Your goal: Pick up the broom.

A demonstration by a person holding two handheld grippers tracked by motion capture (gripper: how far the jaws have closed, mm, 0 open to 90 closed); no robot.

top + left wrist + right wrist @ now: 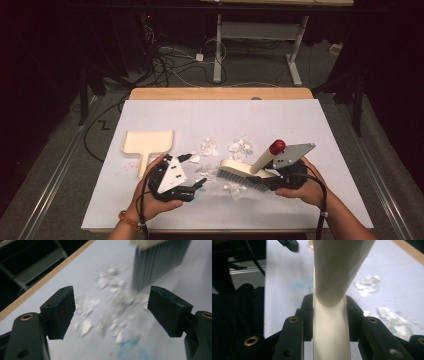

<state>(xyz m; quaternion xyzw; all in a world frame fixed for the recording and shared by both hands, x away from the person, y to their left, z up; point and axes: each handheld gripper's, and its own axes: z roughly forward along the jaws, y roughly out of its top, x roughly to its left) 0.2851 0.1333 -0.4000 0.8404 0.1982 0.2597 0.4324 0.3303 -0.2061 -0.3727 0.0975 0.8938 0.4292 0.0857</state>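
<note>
**Sweeping barely begun: scraps loose, dustpan waiting**

My right hand-held gripper (272,181) is clamped on the cream plastic hand brush with grey bristles and a red knob on its handle end (245,172); in the right gripper view both jaws press flat against the smooth, rounded cream handle (330,322). The bristle row, stiff and fine-ribbed, rests on the table just ahead of that hand-held gripper.

The torn white paper scraps (239,146) are crinkled, irregular flakes, lying in several loose clumps ahead of and beside the bristles; some sit between my two hand-held grippers. I judge none have been gathered into one heap, and none lie in the pan, so nearly all the sweeping is left.

My left hand-held gripper (197,172) holds nothing, its jaws standing wide apart, with scraps (112,315) on the surface just beyond them.

The flat cream plastic dustpan with a short handle (147,144) lies beyond and outward of my left hand-held gripper, apparently empty and ungrasped.

Everything sits on the matte pale grey-white table (320,130), faintly smudged blue near my left jaws.
</note>
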